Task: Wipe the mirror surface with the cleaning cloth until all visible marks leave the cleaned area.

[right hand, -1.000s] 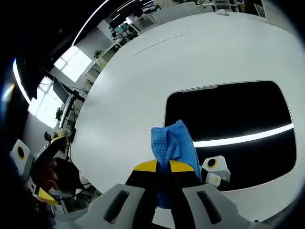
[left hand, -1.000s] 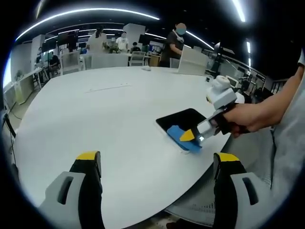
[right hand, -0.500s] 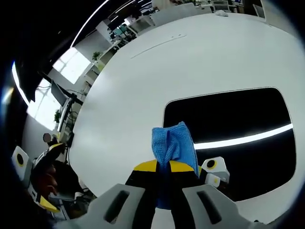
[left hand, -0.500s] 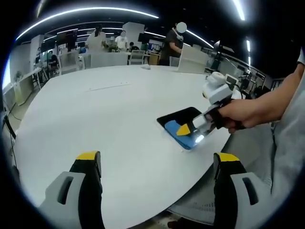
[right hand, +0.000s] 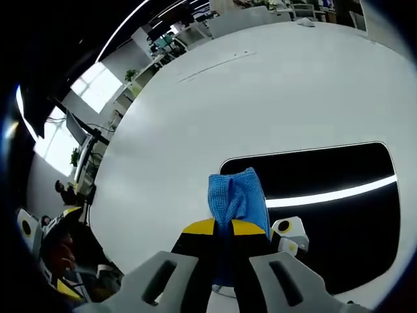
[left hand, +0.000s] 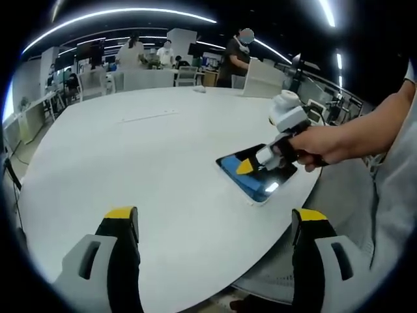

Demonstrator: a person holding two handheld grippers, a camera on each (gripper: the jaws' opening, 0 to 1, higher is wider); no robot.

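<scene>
On the big white table [left hand: 130, 163], seen from the left gripper view, the left gripper [left hand: 215, 225] hangs over the near edge with its two yellow-tipped jaws spread wide apart and nothing between them. Further right, at about two o'clock from those jaws, the mirror [left hand: 257, 176] lies flat near the table's right rim. A hand [left hand: 319, 147] holds the right gripper [left hand: 247, 166] down on the mirror, its yellow tip over the glass; the cloth is hard to make out from this side. People stand and sit at desks far off, at twelve o'clock.

From the right gripper view, the other gripper [right hand: 39, 254] and the hand on it show small at eight o'clock. In the middle, the right gripper [right hand: 223, 228] has its jaws pinched tight on the blue cloth [right hand: 236, 195], which sticks up from between them and lies on the near left corner of the mirror [right hand: 326, 176]. The dark glass runs off toward three o'clock, with a bright light strip reflected across it.
</scene>
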